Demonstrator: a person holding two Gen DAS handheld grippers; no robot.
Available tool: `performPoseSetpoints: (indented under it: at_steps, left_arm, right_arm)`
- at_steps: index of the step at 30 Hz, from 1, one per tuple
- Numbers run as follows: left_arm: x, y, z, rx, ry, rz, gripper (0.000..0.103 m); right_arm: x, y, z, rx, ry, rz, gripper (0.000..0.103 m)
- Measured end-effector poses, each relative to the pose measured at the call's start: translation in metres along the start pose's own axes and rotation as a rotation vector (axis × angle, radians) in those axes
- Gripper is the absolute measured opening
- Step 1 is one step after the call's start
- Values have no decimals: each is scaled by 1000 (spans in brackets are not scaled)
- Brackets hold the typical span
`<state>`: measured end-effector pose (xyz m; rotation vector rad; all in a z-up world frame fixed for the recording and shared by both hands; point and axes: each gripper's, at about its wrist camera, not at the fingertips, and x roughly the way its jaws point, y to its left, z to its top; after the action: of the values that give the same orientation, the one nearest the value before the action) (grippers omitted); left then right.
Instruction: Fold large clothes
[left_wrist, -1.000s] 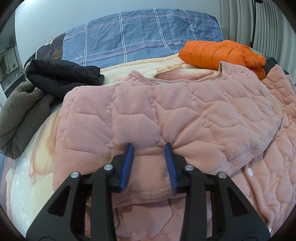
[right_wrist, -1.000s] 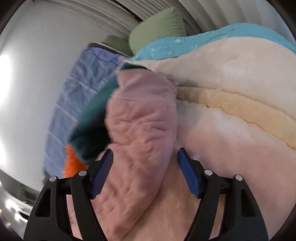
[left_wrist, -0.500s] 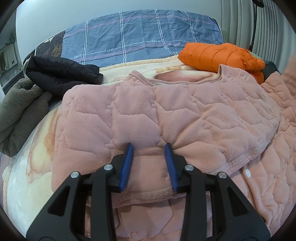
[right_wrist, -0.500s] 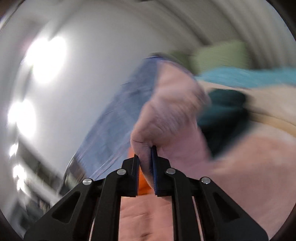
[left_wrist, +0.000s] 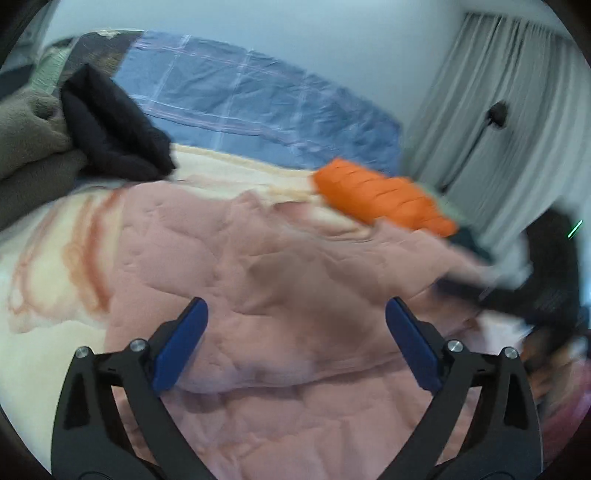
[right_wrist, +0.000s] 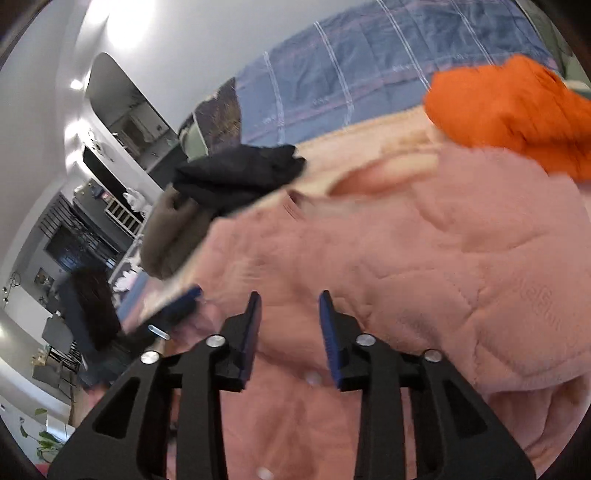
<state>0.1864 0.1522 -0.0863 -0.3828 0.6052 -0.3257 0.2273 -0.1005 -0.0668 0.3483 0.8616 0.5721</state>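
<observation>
A large pink quilted fleece garment (left_wrist: 280, 280) lies spread on the bed, partly folded over itself; it also fills the right wrist view (right_wrist: 424, 258). My left gripper (left_wrist: 295, 339) is wide open just above the garment's near part, holding nothing. My right gripper (right_wrist: 290, 332) is open with a narrower gap, over the garment near a white button (right_wrist: 313, 377), holding nothing. The other gripper shows as a dark blur at the right of the left wrist view (left_wrist: 517, 295).
An orange puffer jacket (left_wrist: 384, 199) lies at the far right of the bed. A black garment (left_wrist: 110, 129) and a brown fleece (left_wrist: 33, 147) are piled at the far left. A blue checked sheet (left_wrist: 258, 107) covers the bed's head. Curtains (left_wrist: 498, 110) hang at right.
My left gripper opened wide, releasing the fold it straddled, and swung. My right gripper let go of the pink sleeve it had pinched and now hovers open over the garment.
</observation>
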Motion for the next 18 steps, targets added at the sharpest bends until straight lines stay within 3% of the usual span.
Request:
performPoseSetpoints:
  at_steps: [2, 4, 8, 9, 10, 12, 18]
  left_arm:
    - [4, 0, 5, -51, 22, -81, 99]
    - [17, 0, 6, -97, 77, -103, 99]
    - [39, -8, 11, -85, 138, -25, 95]
    - [43, -10, 13, -77, 146, -25, 69]
    - [49, -14, 17, -81, 168, -63, 23]
    - [50, -20, 28, -94, 171, -61, 15]
    - [-36, -57, 98, 74, -121, -10, 14]
  right_arm:
    - [-7, -10, -5, 9, 9, -16, 36]
    - [-17, -14, -16, 15, 8, -34, 36]
    - [-38, -15, -23, -52, -32, -93, 38]
    - [-41, -15, -26, -60, -40, -104, 40]
    - [-45, -15, -23, -63, -49, -115, 40]
    - [-56, -14, -22, -71, -78, -140, 41]
    - [-104, -23, -11, -80, -239, -219, 55]
